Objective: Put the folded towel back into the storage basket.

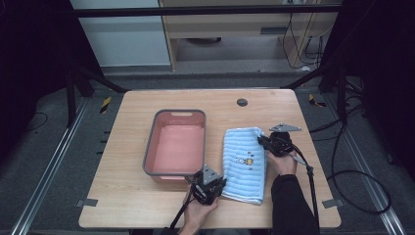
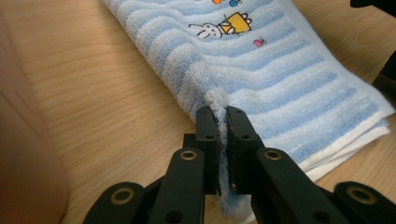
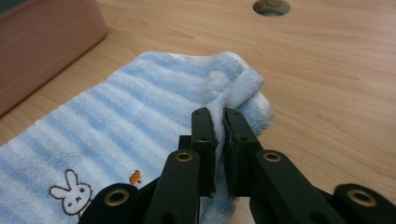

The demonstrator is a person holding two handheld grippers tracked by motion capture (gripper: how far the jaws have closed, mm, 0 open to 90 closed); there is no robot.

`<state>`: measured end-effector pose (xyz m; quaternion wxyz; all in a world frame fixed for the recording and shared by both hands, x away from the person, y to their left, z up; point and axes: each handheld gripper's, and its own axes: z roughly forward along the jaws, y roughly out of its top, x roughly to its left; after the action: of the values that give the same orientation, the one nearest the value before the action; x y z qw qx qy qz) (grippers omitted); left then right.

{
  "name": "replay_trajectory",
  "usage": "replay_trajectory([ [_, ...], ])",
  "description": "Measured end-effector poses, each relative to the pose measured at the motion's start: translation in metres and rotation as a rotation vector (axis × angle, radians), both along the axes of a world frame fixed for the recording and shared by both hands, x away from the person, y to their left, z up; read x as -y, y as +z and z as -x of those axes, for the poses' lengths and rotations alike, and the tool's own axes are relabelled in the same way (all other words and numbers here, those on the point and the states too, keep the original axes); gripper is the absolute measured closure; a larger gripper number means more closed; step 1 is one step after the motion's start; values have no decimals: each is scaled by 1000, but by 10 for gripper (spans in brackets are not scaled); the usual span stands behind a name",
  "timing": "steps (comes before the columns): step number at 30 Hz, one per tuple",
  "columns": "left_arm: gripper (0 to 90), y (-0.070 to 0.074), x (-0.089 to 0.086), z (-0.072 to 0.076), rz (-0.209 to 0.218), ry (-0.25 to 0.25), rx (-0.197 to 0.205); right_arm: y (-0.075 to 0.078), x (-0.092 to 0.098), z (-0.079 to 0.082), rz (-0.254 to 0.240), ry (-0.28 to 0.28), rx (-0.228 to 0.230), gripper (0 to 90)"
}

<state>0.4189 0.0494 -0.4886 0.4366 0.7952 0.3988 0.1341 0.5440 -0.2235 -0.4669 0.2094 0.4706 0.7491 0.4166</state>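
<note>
The left gripper point(image 2: 222, 116) is pinching the near corner of the folded blue-and-white striped terry towel point(image 1: 243, 164), and the right gripper point(image 3: 218, 116) is clamping its far corner, probably so the cloth is staying flat when lifted. The towel is lying on the wooden counter point(image 1: 127, 196), just beside the empty pink plastic basin point(image 1: 155, 142), perhaps its destination.

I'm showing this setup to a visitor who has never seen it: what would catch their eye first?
Most striking is the folded blue-and-white striped towel with a small rabbit motif, lying on the wooden table right of the pink tub. Each hand's tool is pinched shut on it: the left tool on its near corner, the right tool on its far corner.
</note>
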Motion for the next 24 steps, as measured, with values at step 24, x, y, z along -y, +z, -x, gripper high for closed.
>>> replay_trajectory([
  [24, 845, 55, -7, 9, 16, -48, 113, 54, 1, 20, -13, -9, 136, 844],
])
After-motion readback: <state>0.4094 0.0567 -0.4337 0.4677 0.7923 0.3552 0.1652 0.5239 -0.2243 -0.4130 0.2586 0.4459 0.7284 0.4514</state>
